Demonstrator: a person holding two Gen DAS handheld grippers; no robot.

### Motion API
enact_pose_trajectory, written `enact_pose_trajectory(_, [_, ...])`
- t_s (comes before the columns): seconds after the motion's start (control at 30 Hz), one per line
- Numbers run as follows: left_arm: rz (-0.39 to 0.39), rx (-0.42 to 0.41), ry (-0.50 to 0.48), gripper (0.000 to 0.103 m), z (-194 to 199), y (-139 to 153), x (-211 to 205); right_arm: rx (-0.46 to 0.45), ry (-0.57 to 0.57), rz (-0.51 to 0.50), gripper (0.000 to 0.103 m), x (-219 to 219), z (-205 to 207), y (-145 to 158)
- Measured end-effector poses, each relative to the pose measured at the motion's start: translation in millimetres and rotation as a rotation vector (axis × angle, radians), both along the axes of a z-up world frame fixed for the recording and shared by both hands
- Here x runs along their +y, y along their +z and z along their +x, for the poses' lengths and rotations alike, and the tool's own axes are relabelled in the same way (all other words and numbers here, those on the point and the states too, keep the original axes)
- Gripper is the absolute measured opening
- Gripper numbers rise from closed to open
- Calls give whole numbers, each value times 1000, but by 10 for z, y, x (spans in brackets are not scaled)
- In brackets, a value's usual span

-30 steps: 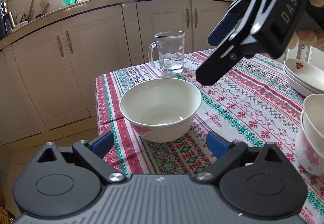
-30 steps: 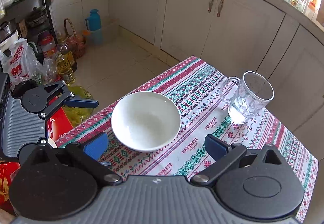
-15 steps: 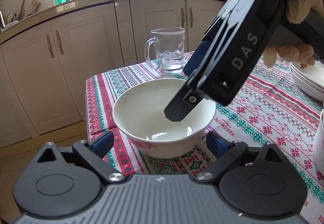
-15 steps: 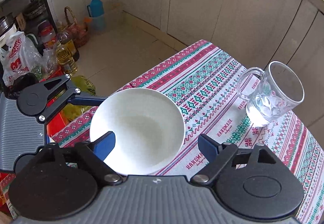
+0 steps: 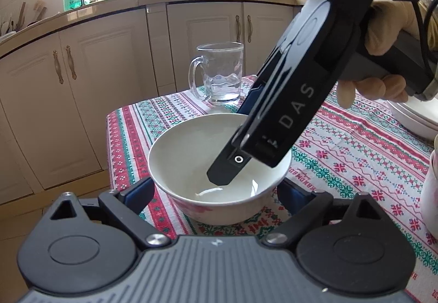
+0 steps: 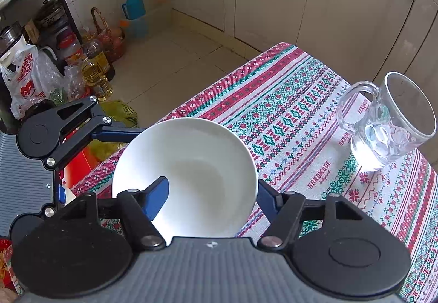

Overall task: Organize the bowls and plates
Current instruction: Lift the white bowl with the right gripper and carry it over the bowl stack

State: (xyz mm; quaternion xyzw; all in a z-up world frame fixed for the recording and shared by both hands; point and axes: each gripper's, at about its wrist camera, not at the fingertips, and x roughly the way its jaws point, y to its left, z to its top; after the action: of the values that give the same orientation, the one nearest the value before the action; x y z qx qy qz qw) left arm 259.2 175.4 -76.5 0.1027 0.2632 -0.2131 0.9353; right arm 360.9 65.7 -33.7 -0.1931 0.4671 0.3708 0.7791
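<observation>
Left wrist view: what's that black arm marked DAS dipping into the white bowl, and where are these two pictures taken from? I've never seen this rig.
There is no robot arm. A person holds a two-finger gripper in each hand, and each gripper has a camera looking along its fingers. The left wrist view looks across the tablecloth, and the left gripper has its fingers either side of the white bowl. The black arm is the right gripper, held by a hand. It has one finger inside the bowl and one outside. The right wrist view looks down on that bowl. Both jaws have just been closing. The right is not yet pinching; the left I cannot tell. A glass mug stands beyond, with stacked plates at the right.
</observation>
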Motion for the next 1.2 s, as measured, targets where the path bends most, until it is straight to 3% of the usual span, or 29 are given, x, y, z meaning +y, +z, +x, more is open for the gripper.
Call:
enact_pose_trajectory(0.63, [-16,6,-6,95,-35,53,-5,23,-11,23,72,-21,-28,11])
enact_pose_trajectory(1.2, [-8,-30,-23,95,-570,514,-198,0,-1,70,72,-267,-541,416])
